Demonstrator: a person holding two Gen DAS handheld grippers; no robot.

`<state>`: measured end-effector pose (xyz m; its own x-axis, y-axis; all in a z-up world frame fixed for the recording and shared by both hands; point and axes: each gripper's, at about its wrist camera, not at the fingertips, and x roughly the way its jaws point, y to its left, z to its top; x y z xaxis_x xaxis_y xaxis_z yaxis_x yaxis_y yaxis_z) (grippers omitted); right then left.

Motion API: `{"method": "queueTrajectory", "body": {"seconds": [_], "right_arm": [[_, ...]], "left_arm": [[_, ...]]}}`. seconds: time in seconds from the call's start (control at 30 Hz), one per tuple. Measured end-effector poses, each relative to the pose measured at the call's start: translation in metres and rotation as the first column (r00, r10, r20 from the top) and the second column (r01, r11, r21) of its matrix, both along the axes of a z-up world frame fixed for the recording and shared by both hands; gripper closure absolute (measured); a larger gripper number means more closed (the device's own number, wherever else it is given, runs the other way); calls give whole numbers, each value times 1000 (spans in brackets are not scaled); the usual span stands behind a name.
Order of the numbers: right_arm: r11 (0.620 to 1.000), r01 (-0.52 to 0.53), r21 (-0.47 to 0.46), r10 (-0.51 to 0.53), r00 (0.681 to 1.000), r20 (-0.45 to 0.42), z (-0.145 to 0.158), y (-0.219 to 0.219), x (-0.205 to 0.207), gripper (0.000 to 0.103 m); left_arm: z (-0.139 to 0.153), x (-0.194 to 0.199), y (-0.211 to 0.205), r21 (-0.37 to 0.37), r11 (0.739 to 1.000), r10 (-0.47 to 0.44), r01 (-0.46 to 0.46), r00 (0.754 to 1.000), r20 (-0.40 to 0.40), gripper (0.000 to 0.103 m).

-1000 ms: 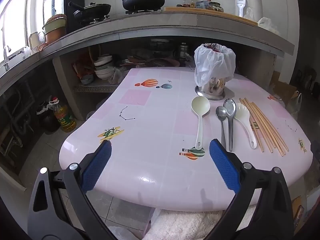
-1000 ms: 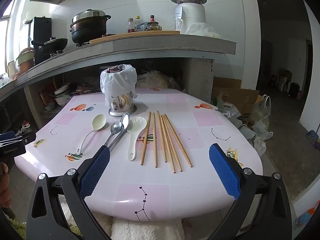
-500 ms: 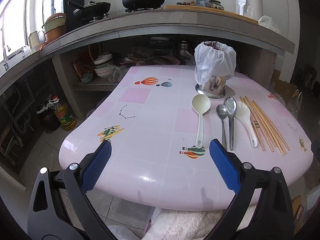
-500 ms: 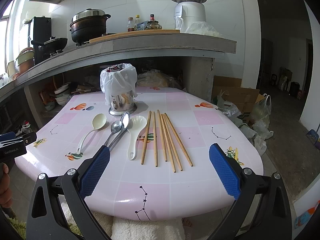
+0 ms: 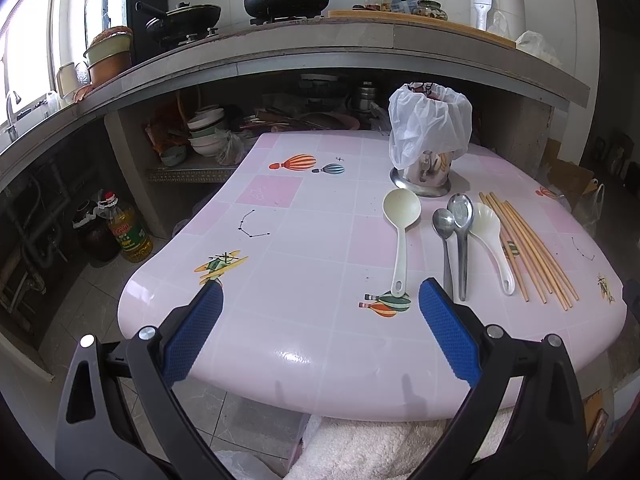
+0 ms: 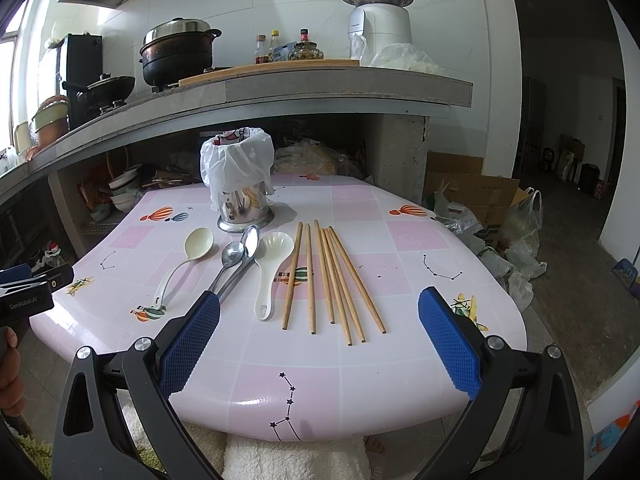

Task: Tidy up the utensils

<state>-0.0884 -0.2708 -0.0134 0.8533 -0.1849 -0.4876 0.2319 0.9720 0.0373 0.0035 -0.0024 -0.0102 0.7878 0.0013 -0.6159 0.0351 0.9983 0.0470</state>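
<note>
On the pink tiled table lie a cream ladle, two metal spoons, a white rice scoop and several wooden chopsticks. Behind them stands a metal utensil holder with a white plastic bag over its top. My right gripper hangs open above the table's near edge, in front of the chopsticks. In the left wrist view the ladle, spoons and chopsticks lie ahead to the right, and my left gripper is open and holds nothing.
A concrete counter with pots and bottles overhangs the table's far side. Bowls sit on a shelf under it. An oil bottle stands on the floor at left. Boxes and bags lie at right. A white towel lies below the table edge.
Both grippers have edged slightly nearer the table and stay open. The utensils have not moved.
</note>
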Motion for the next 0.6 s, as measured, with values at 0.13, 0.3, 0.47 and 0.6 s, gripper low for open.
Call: {"method": "queueTrajectory", "body": {"seconds": [0.13, 0.3, 0.47, 0.6], "right_arm": [[1000, 1, 1, -1, 1000, -1, 0, 0, 0, 6], [1000, 0, 0, 0, 1000, 0, 0, 0, 0, 6], [1000, -1, 2, 1, 1000, -2, 0, 0, 1, 6], [1000, 0, 2, 0, 1000, -2, 1, 0, 1, 6]], "left_arm": [[0, 0, 0, 2, 1000, -3, 3, 1000, 0, 8], [1, 0, 1, 1, 1000, -2, 2, 1000, -1, 8], [1, 0, 1, 1, 1000, -2, 2, 1000, -1, 8], [1, 1, 1, 1, 1000, -2, 2, 1000, -2, 8]]}}
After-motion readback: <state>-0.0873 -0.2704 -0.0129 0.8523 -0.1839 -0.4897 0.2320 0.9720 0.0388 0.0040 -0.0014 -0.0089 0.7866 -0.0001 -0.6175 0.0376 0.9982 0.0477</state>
